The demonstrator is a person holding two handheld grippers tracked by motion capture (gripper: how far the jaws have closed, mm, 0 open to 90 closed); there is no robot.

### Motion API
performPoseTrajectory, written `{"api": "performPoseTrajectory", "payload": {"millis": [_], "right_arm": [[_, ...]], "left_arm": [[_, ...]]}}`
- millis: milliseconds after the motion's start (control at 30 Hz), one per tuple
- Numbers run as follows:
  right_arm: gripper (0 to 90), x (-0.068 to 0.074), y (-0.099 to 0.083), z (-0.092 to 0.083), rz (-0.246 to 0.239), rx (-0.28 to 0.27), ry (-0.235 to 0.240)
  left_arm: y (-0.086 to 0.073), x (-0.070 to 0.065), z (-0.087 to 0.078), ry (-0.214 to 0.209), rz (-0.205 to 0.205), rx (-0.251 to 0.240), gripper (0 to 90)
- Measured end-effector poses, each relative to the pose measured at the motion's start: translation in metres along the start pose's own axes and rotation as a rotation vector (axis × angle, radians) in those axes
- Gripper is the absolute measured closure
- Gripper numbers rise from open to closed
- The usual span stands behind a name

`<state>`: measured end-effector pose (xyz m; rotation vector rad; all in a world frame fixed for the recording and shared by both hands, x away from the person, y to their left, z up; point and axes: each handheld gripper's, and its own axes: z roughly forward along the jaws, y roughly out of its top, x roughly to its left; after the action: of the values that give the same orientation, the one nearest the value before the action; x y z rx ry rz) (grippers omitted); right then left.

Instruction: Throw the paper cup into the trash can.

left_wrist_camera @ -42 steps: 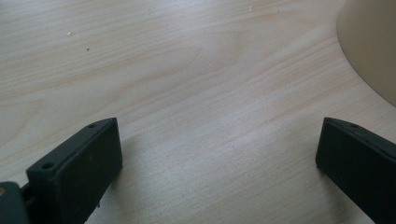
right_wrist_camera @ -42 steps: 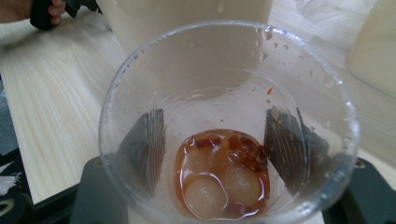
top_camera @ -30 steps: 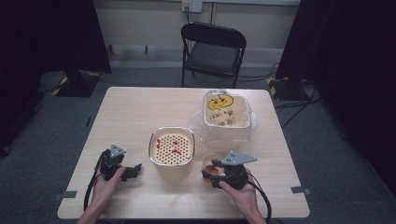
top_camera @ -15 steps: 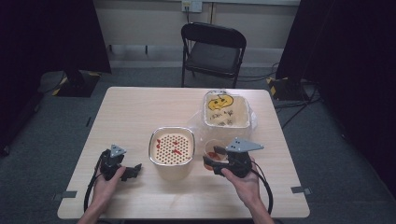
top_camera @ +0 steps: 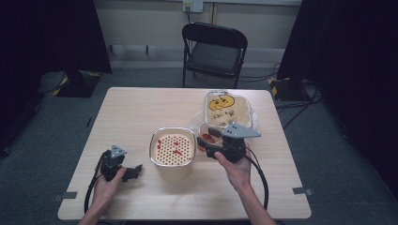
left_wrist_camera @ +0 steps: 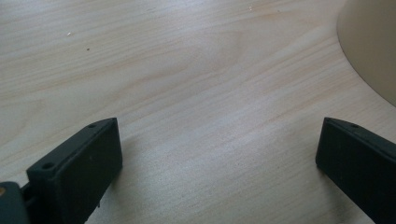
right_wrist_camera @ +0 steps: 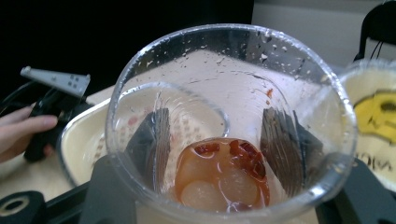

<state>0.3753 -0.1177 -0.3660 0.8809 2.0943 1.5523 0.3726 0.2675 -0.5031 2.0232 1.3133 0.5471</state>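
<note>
My right gripper [top_camera: 210, 142] is shut on a clear plastic cup [top_camera: 205, 136], lifted off the table just right of the strainer bowl [top_camera: 152, 146]. Its jaws have just been closing a little tighter on the cup. In the right gripper view the cup [right_wrist_camera: 229, 93] faces me mouth-first. Reddish liquid with pale lumps and red bits [right_wrist_camera: 219, 172] lies in its bottom, and both jaws show through its walls. The bowl has a cream perforated insert with red bits on it. My left gripper [top_camera: 133, 170] rests on the table left of the bowl, open, with bare wood between its jaws [left_wrist_camera: 215, 163].
A clear tub with a yellow smiley face on its lid [top_camera: 225, 107] stands at the back right, close behind the cup. A black folding chair [top_camera: 213, 47] stands beyond the table's far edge. The bowl's side [left_wrist_camera: 373, 46] lies close to the left gripper's right jaw.
The right gripper has risen with the cup and moved away from the table's front edge, toward the tub. The left hand and gripper have stayed put.
</note>
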Motion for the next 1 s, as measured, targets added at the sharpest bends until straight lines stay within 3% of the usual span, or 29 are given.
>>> {"api": "performPoseTrajectory", "payload": {"millis": [233,400,567,733,1000], "right_arm": [[44.4,-0.004,0.014,0.017,-0.041,-0.073,-0.058],[45.2,-0.007,0.024,0.032,-0.113,-0.065,-0.108],[45.9,-0.003,0.037,0.045,-0.256,-0.021,-0.158],[46.5,0.003,0.044,0.054,-0.441,0.035,-0.233],[47.3,0.017,0.042,0.066,-0.648,0.120,-0.278]], "left_arm": [[0.000,0.000,0.000,0.000,0.000,0.000,0.0],[0.000,0.000,0.000,0.001,-0.001,0.000,0.0],[0.000,0.000,0.000,0.001,0.000,0.000,0.0],[0.000,0.000,0.000,0.000,0.000,0.000,0.0],[0.000,0.000,0.000,0.000,0.001,0.000,0.0]]}}
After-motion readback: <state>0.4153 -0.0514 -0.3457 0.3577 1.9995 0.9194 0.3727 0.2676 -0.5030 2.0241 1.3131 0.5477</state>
